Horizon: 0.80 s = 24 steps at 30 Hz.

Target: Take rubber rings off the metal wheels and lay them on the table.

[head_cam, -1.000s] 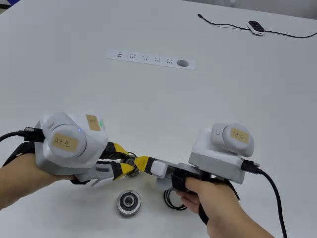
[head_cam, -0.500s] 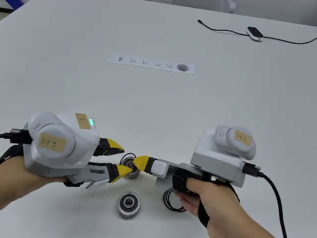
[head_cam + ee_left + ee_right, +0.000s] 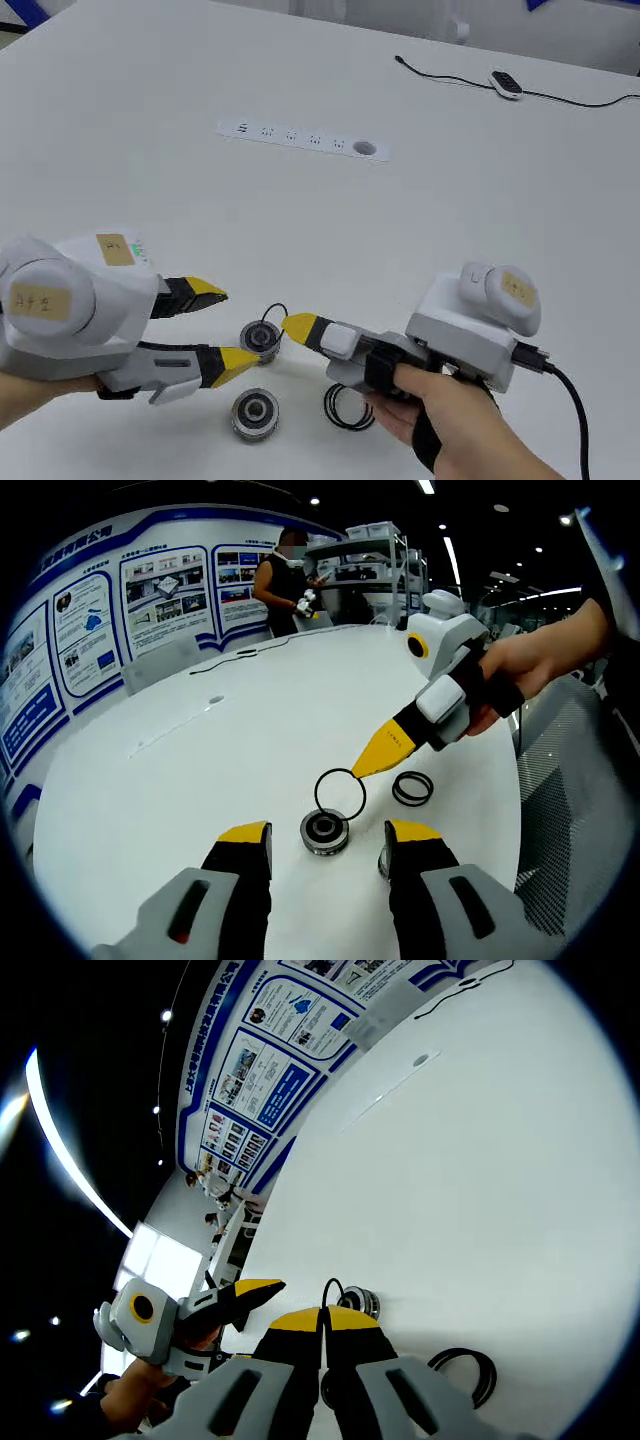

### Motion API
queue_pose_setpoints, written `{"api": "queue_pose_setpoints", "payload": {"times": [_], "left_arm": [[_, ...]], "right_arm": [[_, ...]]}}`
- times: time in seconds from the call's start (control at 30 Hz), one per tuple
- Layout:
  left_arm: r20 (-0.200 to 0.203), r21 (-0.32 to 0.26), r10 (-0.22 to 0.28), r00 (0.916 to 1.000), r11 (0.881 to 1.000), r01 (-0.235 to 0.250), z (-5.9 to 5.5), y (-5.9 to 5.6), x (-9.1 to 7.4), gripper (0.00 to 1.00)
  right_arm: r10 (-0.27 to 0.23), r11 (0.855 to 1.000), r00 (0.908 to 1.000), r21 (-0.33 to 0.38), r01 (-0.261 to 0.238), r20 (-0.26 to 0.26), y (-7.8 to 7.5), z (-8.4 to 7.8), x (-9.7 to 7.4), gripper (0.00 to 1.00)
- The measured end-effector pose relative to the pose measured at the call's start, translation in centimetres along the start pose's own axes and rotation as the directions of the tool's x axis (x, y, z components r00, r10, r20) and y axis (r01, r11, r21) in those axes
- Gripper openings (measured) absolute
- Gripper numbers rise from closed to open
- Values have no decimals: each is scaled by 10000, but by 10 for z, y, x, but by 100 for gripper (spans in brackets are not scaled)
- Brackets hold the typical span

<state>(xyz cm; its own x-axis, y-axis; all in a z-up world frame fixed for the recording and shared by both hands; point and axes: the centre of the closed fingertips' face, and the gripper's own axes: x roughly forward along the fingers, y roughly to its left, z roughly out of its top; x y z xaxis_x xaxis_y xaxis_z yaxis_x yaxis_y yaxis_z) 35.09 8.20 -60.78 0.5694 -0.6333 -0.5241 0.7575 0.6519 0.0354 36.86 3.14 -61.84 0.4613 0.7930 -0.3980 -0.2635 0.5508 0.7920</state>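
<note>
The right claw (image 3: 299, 326) is clenched on a rubber ring (image 3: 275, 311) at lower centre of the head view, the loop standing just above a wheel (image 3: 262, 339) on the surface (image 3: 330, 220); the left claw (image 3: 221, 325) is released, jaws wide apart, that wheel just ahead of their tips. Hold the pinch firm; draw the ring fully clear of the wheel; lay it flat beside the loose rings (image 3: 348, 408) at lower centre-right.
</note>
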Motion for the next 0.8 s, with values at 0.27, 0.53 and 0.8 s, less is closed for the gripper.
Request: {"api": "queue_pose_setpoints", "payload": {"times": [0.27,0.53,0.8], "left_arm": [[-204,-242,-90,9998,9997,85,-11,-12,-5,56],[239,-539,-82,9997,9985,95,-4,-17,-13,60],[242,-526,22,9997,9986,-10,-5,-19,-18,59]], "right_arm": [[-589,9962,9979,657,569,282,-27,-9,-30,2],[-885,9893,9951,1199,826,450,-41,-19,-51,2],[-1229,9805,9913,1599,1138,481,-53,-28,-61,2]]}}
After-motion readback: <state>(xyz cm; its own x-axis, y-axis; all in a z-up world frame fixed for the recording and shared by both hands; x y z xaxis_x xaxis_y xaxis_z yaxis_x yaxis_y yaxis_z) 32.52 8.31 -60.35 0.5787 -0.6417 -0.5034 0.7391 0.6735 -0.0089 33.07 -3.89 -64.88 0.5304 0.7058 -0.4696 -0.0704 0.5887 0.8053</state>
